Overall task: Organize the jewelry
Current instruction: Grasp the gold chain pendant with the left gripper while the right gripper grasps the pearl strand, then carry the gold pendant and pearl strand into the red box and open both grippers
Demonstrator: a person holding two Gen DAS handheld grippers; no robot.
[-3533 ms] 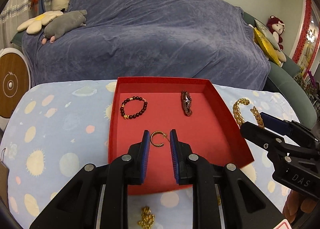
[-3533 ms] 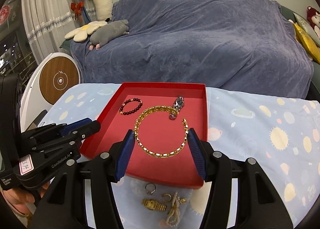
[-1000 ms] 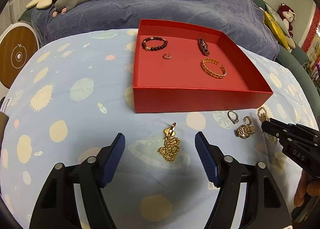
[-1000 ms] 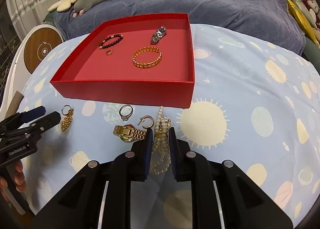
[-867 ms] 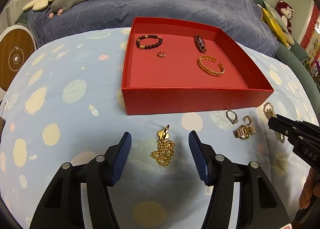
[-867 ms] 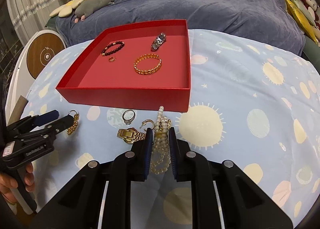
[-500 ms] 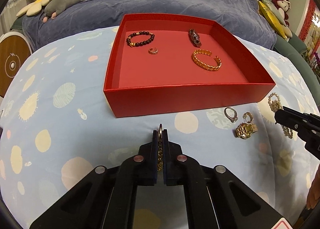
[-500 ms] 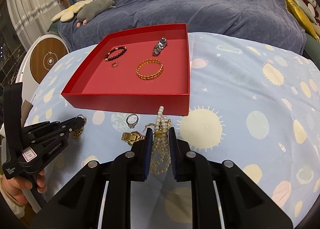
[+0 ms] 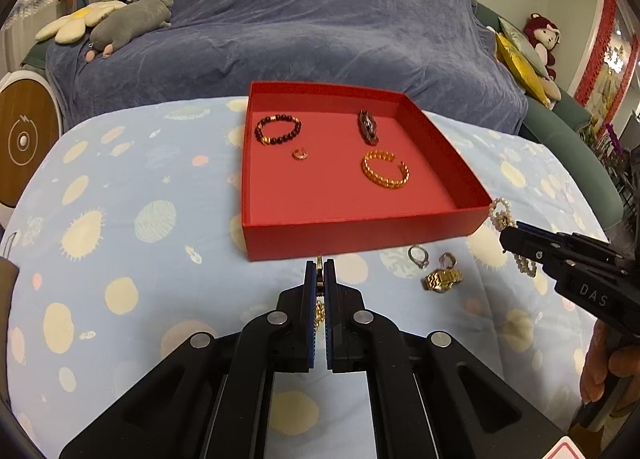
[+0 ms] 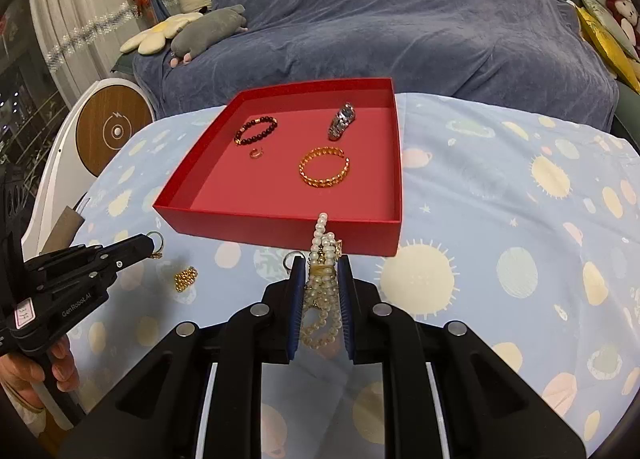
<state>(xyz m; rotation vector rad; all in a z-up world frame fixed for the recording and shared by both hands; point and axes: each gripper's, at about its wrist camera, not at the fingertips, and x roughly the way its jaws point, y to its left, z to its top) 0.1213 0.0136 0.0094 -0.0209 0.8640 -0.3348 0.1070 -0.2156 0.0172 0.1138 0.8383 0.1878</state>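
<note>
A red tray (image 9: pixel 360 233) (image 10: pixel 280 225) on the patterned tablecloth holds a dark bead bracelet (image 9: pixel 278 130), a small ring (image 9: pixel 299 154), a dark watch (image 9: pixel 368 127) and a gold cuff bracelet (image 9: pixel 386 175). My left gripper (image 9: pixel 319 265) is shut on a gold chain necklace (image 9: pixel 319 309), lifted in front of the tray; the chain's end hangs below in the right wrist view (image 10: pixel 185 279). My right gripper (image 10: pixel 320 263) is shut on a pearl bracelet (image 10: pixel 322 287), held just before the tray's near wall.
A silver ring (image 9: pixel 418 257), a hoop earring (image 9: pixel 447 259) and a gold watch (image 9: pixel 442 281) lie on the cloth right of my left gripper. A blue-covered sofa (image 9: pixel 280 31) with plush toys stands behind the table. A white round device (image 10: pixel 112 131) stands at the left.
My left gripper closed on the gold chain necklace and lifted it. My right gripper, shut on the pearl bracelet throughout, raised it toward the tray's front wall.
</note>
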